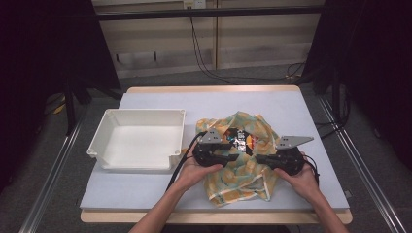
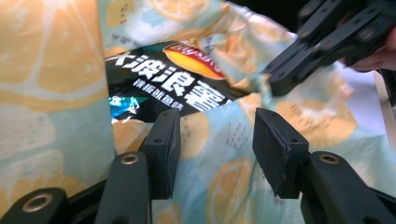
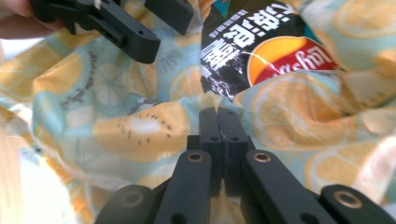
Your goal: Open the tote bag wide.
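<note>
cloth bag: a soft fruit-print fabric bag (image 1: pixel 240 167) lies crumpled on the tabletop (image 1: pixel 145 189), right of the white plastic bin (image 1: pixel 138 138), its mouth turned toward the far side
chip packet: a black Lay's packet (image 2: pixel 173 88) sits half inside the bag's mouth, logo and printed lettering showing
left claw: the left claw (image 2: pixel 215 140) stands about half open over the fabric just below the packet, its pads pressing on nothing
right claw: the right claw (image 3: pixel 218 135) is closed tight, jaws meeting at a fold of the bag's edge; it looks pinched on cloth, though the fabric between the pads is hidden
handling: the bag is probably light, limp and prone to bunching; the packet is likely slick, air-filled and crushable
where to grip: best take the bag by its rim hem and the packet by its crimped seam, not its belly
</note>
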`<move>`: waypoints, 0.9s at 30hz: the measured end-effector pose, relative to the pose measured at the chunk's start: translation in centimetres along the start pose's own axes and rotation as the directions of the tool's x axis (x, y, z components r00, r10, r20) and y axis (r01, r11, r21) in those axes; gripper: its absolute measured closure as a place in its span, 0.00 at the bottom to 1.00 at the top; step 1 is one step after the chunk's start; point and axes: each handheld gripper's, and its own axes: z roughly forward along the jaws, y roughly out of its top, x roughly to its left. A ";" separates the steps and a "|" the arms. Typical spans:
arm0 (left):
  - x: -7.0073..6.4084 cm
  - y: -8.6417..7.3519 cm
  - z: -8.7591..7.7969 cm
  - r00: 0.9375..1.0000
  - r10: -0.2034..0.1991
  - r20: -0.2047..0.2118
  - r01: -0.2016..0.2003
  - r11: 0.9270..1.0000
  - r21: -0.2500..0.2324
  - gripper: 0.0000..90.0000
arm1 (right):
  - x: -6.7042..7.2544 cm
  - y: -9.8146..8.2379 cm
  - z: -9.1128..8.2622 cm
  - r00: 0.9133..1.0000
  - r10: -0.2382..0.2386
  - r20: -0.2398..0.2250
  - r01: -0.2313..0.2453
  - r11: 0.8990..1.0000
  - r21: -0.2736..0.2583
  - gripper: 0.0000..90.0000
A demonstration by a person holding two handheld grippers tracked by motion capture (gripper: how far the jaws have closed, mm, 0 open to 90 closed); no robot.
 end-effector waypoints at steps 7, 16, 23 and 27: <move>0.2 -0.2 -0.3 1.000 -0.004 -0.026 0.004 1.000 0.004 0.57 | -0.9 -2.4 -3.1 0.998 0.054 0.036 -0.054 0.999 -0.009 1.00; 0.2 -0.5 -0.5 1.000 0.007 -0.031 -0.006 1.000 0.013 0.56 | -1.8 -6.0 -3.7 0.989 0.088 0.122 -0.101 0.990 0.102 1.00; -1.0 0.3 -1.1 0.999 0.030 0.025 -0.030 1.000 -0.005 0.76 | -1.6 -4.4 -4.7 0.992 0.100 0.076 -0.100 0.995 -0.005 0.87; -2.0 1.7 -0.9 0.996 0.065 0.064 -0.064 0.998 -0.021 0.78 | -1.6 -2.2 -5.1 0.993 0.100 0.061 -0.095 0.993 -0.075 0.77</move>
